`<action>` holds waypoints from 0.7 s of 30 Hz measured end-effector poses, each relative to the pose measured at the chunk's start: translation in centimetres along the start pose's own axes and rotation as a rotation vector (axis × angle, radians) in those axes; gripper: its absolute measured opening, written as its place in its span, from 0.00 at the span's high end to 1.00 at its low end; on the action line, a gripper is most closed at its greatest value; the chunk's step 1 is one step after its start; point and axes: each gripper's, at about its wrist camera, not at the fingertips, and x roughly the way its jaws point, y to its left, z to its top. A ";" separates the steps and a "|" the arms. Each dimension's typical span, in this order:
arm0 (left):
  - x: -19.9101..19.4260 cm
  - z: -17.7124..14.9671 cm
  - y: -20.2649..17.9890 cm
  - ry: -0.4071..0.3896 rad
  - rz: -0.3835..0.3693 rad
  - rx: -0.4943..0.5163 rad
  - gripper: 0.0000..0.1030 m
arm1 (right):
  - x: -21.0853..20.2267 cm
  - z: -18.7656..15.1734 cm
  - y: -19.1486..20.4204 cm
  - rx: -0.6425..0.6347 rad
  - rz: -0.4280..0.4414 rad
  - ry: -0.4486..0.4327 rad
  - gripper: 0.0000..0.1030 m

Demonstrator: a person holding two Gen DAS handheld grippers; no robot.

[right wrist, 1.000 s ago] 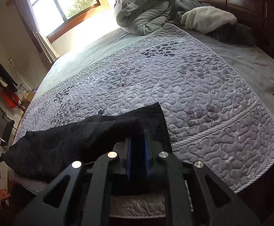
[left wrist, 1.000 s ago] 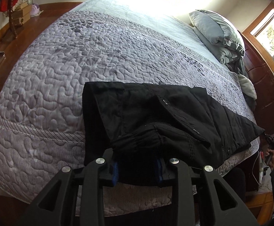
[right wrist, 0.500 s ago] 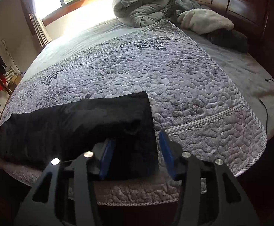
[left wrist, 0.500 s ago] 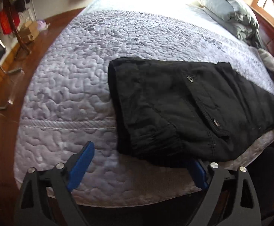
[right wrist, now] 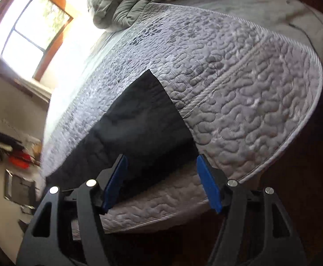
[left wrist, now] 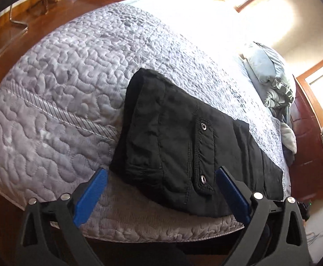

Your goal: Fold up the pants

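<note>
The black pants [left wrist: 179,146] lie flat along the near edge of the bed, waist end with a snap-button pocket flap toward the left gripper. My left gripper [left wrist: 161,173] is open and empty, its blue pads either side of the waist end, just short of it. In the right wrist view the leg end of the pants [right wrist: 139,128] lies on the quilt. My right gripper [right wrist: 160,160] is open and empty, just off the near edge of the leg end.
The grey quilted bedspread [left wrist: 72,84] covers the bed. Pillows and bunched bedding [left wrist: 270,82] lie at the head by a dark wooden headboard [left wrist: 305,133]. A wooden floor [left wrist: 12,35] with a chair and clutter lies beyond the foot. The bedding also shows in the right wrist view [right wrist: 121,6].
Both grippers let go of the pants, opened wide and drew back from the bed edge. The pants settled flat on the quilt. Both views have tilted.
</note>
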 end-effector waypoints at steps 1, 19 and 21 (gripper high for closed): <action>0.9 0.0 0.0 0.020 0.006 -0.009 0.04 | 0.3 -0.3 -0.5 0.048 0.029 -0.004 0.35; 5.2 -0.4 -0.3 0.127 0.131 -0.075 0.59 | 7.1 0.8 -3.6 0.296 0.095 -0.045 0.49; 5.6 -0.4 -0.5 0.136 0.136 -0.075 0.66 | 7.2 0.8 -3.7 0.300 0.083 -0.047 0.53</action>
